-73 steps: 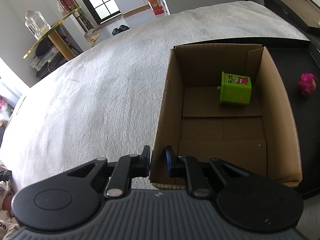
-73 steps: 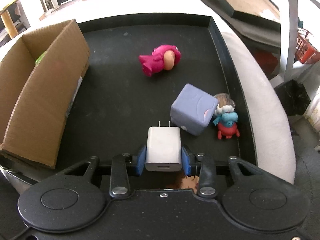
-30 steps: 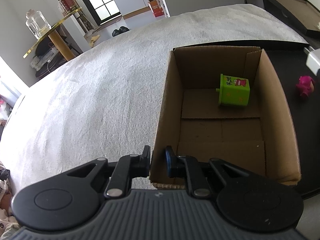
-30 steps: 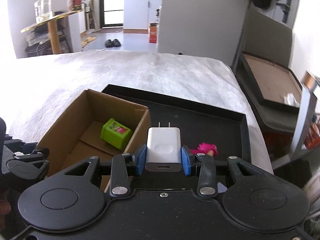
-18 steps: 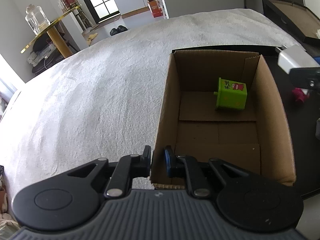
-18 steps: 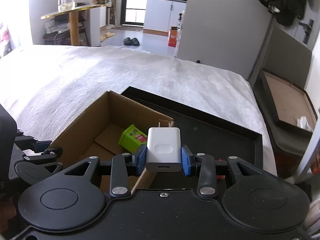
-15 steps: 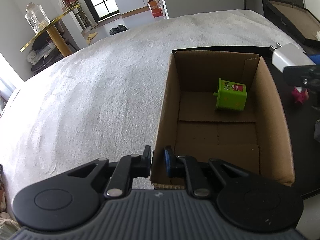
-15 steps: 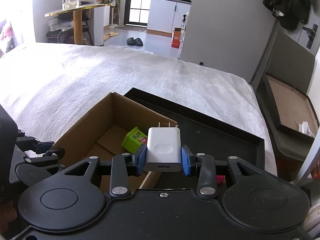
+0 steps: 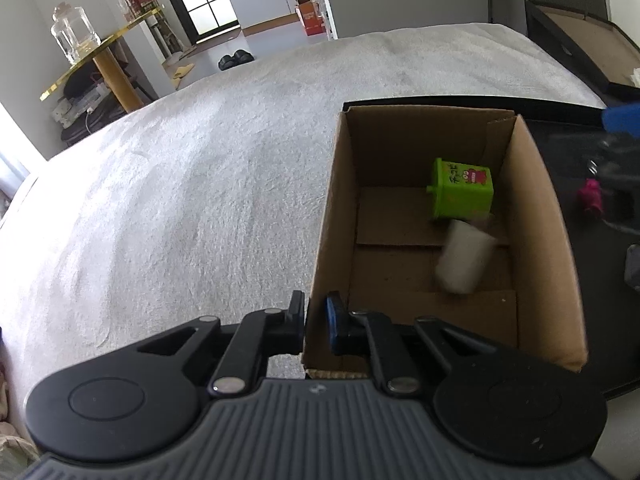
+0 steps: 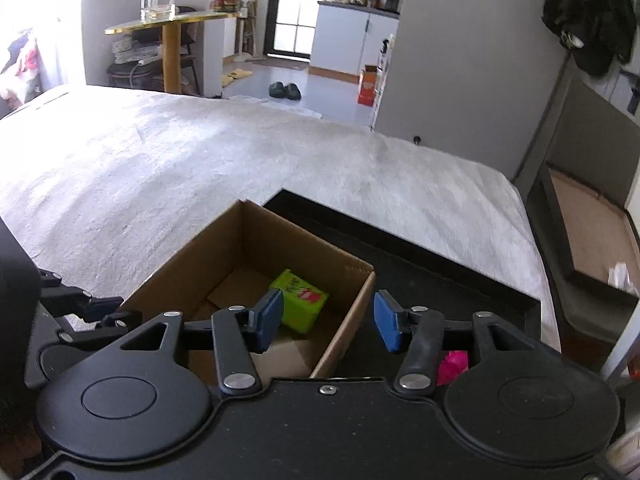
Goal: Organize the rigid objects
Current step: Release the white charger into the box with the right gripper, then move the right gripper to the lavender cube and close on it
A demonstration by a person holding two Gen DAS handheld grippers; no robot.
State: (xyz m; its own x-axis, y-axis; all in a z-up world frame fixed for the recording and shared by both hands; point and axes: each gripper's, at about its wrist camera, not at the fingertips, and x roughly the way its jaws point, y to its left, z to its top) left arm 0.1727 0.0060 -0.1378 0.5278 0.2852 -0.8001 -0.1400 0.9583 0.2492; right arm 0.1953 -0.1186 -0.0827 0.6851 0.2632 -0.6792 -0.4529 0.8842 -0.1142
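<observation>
The left gripper (image 9: 315, 322) is clamping the near left wall of the cardboard box (image 9: 338, 216), one finger outside the wall and one inside, pinched tight on the cardboard. The right gripper (image 10: 328, 322) is hovering above the box's right wall, and its jaws have just been opening: the blue pads (image 10: 387, 326) are now standing apart with nothing between them. In the left wrist view the white charger (image 9: 464, 262) is showing as a blurred white block inside the box, just in front of the green toy bin (image 9: 460, 194) toward the box's far right corner; whether it is resting on the floor yet cannot be told. The box is sitting partly on a black tray (image 10: 448, 280), where a pink toy figure (image 9: 591, 196) is lying, on a white bedspread (image 9: 200, 184).
</observation>
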